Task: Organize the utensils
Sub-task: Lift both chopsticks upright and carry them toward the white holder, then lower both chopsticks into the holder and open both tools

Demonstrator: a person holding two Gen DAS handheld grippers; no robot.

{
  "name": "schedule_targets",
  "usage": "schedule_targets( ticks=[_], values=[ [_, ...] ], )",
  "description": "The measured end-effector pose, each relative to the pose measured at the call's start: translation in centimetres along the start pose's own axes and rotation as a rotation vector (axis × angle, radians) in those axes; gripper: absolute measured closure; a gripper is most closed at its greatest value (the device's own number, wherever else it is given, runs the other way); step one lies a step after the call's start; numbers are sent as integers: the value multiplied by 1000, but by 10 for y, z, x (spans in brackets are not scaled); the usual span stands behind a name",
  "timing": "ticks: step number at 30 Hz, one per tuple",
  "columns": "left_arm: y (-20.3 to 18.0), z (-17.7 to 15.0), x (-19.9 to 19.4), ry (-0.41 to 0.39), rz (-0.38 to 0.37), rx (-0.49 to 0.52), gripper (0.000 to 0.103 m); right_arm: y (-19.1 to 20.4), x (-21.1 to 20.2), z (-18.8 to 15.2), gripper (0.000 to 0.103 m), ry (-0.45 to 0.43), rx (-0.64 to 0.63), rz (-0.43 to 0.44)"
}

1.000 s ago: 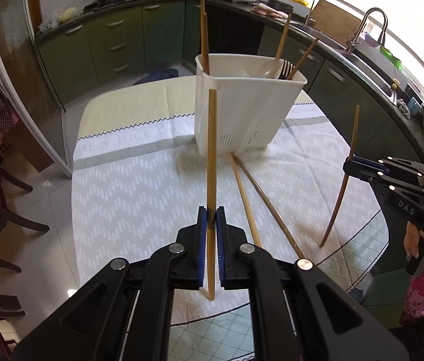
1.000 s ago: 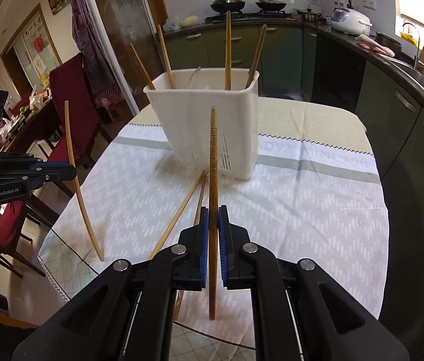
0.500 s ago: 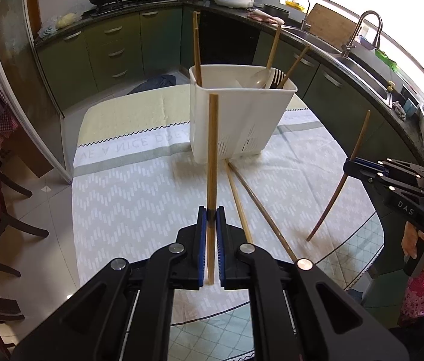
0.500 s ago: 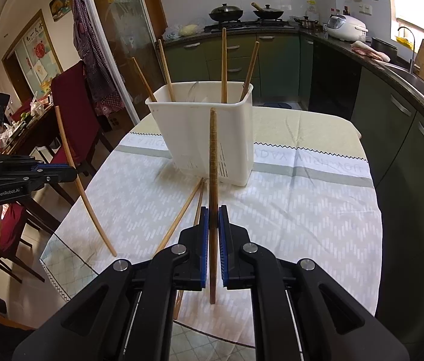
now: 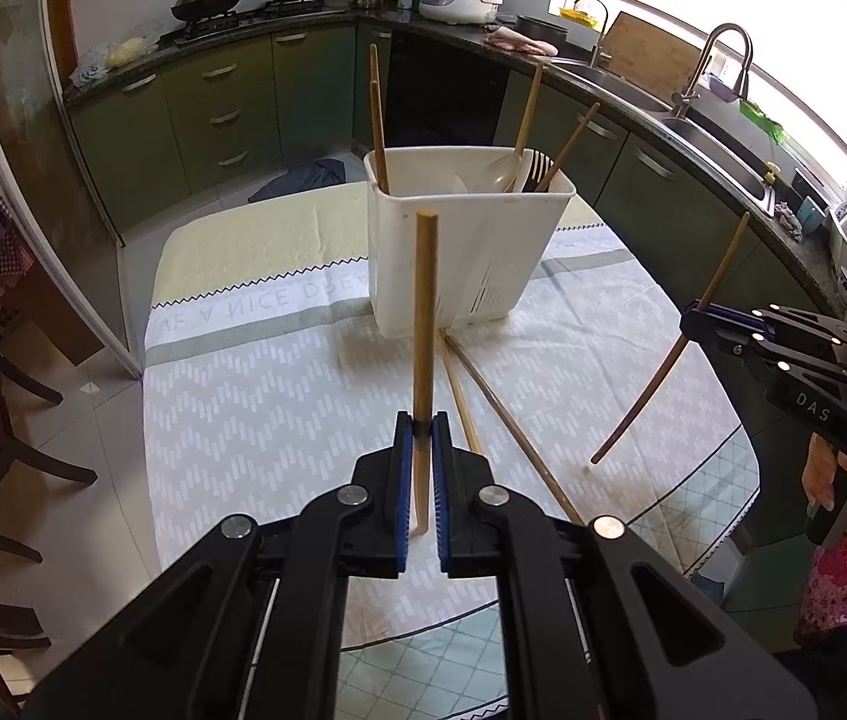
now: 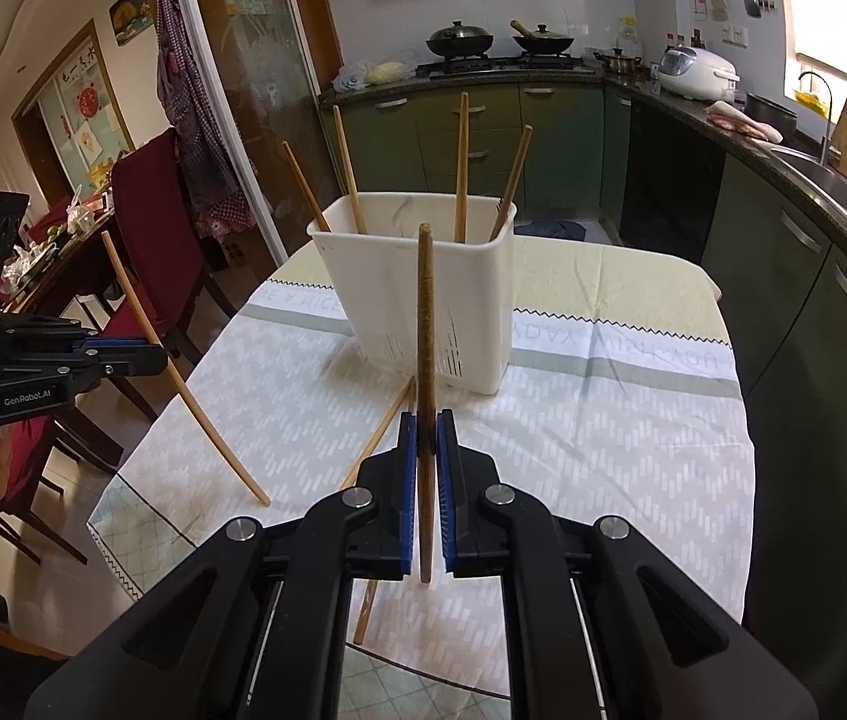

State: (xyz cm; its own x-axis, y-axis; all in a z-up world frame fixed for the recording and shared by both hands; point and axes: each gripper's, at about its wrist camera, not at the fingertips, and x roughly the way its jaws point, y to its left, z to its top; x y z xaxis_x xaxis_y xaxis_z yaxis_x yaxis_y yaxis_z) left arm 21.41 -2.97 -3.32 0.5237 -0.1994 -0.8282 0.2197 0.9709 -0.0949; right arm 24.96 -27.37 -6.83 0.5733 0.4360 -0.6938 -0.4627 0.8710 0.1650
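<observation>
Your white holder [image 5: 459, 252] on the worktop [image 5: 279, 396] carries upright chopsticks, a spoon [image 5: 504, 171] and a fork. Each gripper, left [image 5: 421, 426] and right [image 6: 426, 432], pinches one wooden chopstick upright; two lie beside the holder.

A white plastic holder [image 5: 459, 258] stands upright on the table. Chopsticks, a spoon [image 5: 504, 171] and a fork [image 5: 534, 171] stick up out of it. Two more wooden chopsticks [image 5: 507, 420] lie flat on the cloth just in front of it, spreading apart. One light chopstick [image 5: 425, 324] is held straight up in the air. One darker chopstick [image 6: 426, 324] is held up too.
</observation>
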Motion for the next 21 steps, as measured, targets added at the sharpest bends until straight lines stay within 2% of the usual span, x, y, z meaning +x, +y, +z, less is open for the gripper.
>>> schedule_targets(
  ticks=[15,21],
  values=[
    [-4,6,-19,-39,-9,11,97,16,-27,24,96,-54,-38,18],
    [-9,27,-48,-102,-24,22,97,21,-46,50,96,-104,-48,19]
  ],
)
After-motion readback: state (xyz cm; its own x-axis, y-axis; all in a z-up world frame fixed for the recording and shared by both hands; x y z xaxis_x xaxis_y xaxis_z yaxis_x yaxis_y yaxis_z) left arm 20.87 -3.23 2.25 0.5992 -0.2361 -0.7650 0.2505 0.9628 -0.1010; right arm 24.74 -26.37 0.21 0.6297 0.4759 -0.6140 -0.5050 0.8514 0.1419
